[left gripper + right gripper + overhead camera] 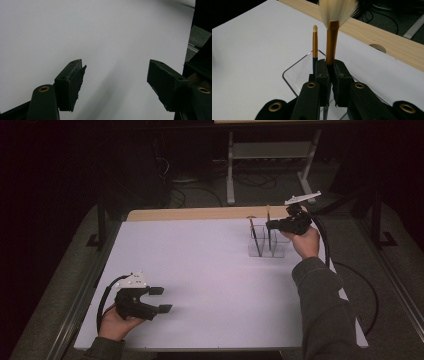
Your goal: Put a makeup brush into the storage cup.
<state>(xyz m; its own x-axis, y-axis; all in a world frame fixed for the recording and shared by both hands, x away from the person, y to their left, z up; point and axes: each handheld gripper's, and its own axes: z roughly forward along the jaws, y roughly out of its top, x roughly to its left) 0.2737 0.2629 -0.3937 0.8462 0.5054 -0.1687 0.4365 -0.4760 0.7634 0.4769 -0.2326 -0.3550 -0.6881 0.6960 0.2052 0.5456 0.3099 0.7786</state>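
Nearest, the left tool hovers spread over the white bench. Beyond, the right tool pinches a fluffy gold-handled brush above the clear plastic organiser; the right gripper view reveals pale bristles. Two brushes: the second, a slim gold-ferruled brush, stands inside.

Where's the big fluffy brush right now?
In the high view the big brush stands upright at the table's far right, clamped in the right gripper above the clear holder, beside the thinner brush.

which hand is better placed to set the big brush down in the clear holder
Right. The right gripper is shut on the fan brush directly over the clear holder; the left gripper is open, far across the table.
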